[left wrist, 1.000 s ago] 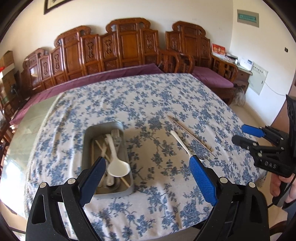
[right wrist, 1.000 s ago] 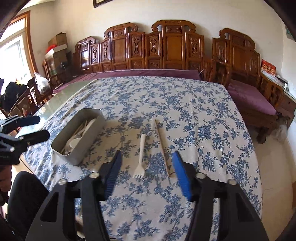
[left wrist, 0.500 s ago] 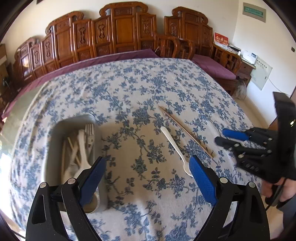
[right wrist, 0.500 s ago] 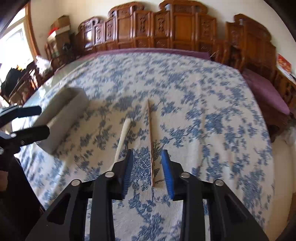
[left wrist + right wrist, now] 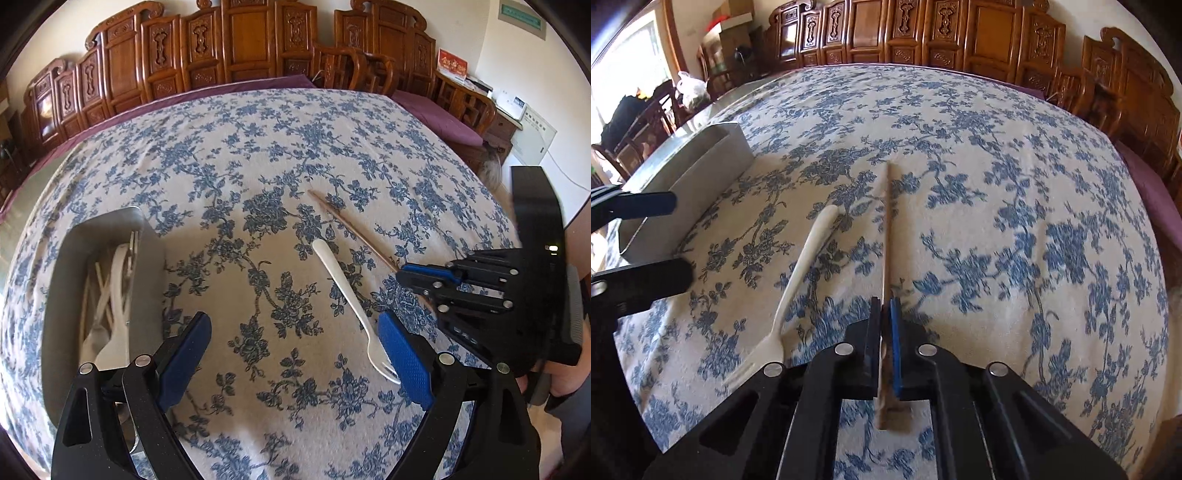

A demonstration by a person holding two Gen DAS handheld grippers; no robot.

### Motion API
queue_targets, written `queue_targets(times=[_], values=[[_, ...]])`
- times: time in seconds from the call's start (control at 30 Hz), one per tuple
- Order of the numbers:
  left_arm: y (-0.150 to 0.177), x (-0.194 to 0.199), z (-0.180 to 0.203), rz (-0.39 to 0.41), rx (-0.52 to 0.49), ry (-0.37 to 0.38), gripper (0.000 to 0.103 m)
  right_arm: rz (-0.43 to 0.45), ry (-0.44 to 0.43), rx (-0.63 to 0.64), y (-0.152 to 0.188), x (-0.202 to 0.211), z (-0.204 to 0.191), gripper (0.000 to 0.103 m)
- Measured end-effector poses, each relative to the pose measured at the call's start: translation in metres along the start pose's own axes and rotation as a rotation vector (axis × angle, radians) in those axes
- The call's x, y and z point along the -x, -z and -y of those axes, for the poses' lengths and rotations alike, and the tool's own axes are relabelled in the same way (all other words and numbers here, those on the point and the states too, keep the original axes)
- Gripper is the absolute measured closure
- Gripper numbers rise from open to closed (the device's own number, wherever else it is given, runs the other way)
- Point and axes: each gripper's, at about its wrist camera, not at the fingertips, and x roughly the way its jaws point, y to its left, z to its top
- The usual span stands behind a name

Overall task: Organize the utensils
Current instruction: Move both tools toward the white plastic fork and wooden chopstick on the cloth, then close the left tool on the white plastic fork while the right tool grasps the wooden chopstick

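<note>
A wooden chopstick pair (image 5: pixel 887 229) lies on the floral tablecloth; my right gripper (image 5: pixel 885 310) is shut on its near end. It also shows in the left wrist view (image 5: pixel 351 229), with the right gripper (image 5: pixel 400 275) at its lower end. A white plastic fork (image 5: pixel 351 299) lies beside it, tines toward me, also in the right wrist view (image 5: pixel 801 273). My left gripper (image 5: pixel 291 350) is open and empty, hovering between the fork and a grey metal tray (image 5: pixel 62 295) that holds several white and wooden utensils. The tray shows at left in the right wrist view (image 5: pixel 701 177).
The table (image 5: pixel 295 147) is covered by a blue floral cloth. Carved wooden chairs (image 5: pixel 236 48) line its far side. The table's right edge drops off near the right hand (image 5: pixel 554 376).
My right gripper dropped onto the chopsticks and closed on their near end. My left gripper moved lower and closer over the table, still open.
</note>
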Motion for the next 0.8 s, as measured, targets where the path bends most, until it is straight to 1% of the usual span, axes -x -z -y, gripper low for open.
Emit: queue_targets(times=[0.1,0.2,0.27,0.37,0.47,0.5,0.57,0.6,0.63,0.67,0.7,0.73,0.77,0.8], values=[[-0.002,-0.011,0.005,-0.011,-0.006,0.017,0.016,0.007,-0.001,-0.047,0.011,0.011,0.013,0.097],[-0.002,-0.023,0.012,-0.022,-0.016,0.039,0.025,0.037,-0.006,-0.097,0.026,0.029,0.025,0.097],[-0.001,-0.032,0.017,-0.033,-0.018,0.055,0.034,0.047,-0.004,-0.118,0.033,0.036,0.03,0.097],[-0.001,-0.044,0.023,-0.046,-0.011,0.084,0.043,0.052,0.007,-0.156,0.042,0.045,0.038,0.097],[0.0,-0.055,0.031,-0.053,-0.015,0.093,0.047,0.052,0.016,-0.176,0.049,0.049,0.043,0.097],[0.0,-0.058,0.033,-0.055,-0.019,0.09,0.049,0.051,0.019,-0.177,0.051,0.05,0.043,0.097],[0.0,-0.06,0.038,-0.041,-0.05,0.055,0.057,0.049,0.023,-0.182,0.053,0.051,0.043,0.097],[0.0,-0.061,0.04,-0.041,-0.065,0.04,0.058,0.048,0.026,-0.184,0.054,0.051,0.043,0.097],[0.0,-0.062,0.041,-0.043,-0.076,0.028,0.062,0.049,0.029,-0.186,0.054,0.052,0.041,0.097],[0.001,-0.062,0.041,-0.045,-0.092,0.006,0.071,0.049,0.03,-0.186,0.054,0.053,0.04,0.097],[0.001,-0.061,0.041,-0.046,-0.102,0.003,0.077,0.05,0.032,-0.187,0.054,0.054,0.039,0.097],[0.001,-0.06,0.039,-0.052,-0.105,0.014,0.088,0.052,0.034,-0.187,0.054,0.055,0.037,0.097],[0.002,-0.059,0.036,-0.063,-0.104,0.024,0.096,0.053,0.034,-0.188,0.053,0.056,0.034,0.097],[0.003,-0.057,0.034,-0.073,-0.1,0.034,0.096,0.055,0.034,-0.188,0.053,0.058,0.032,0.097]])
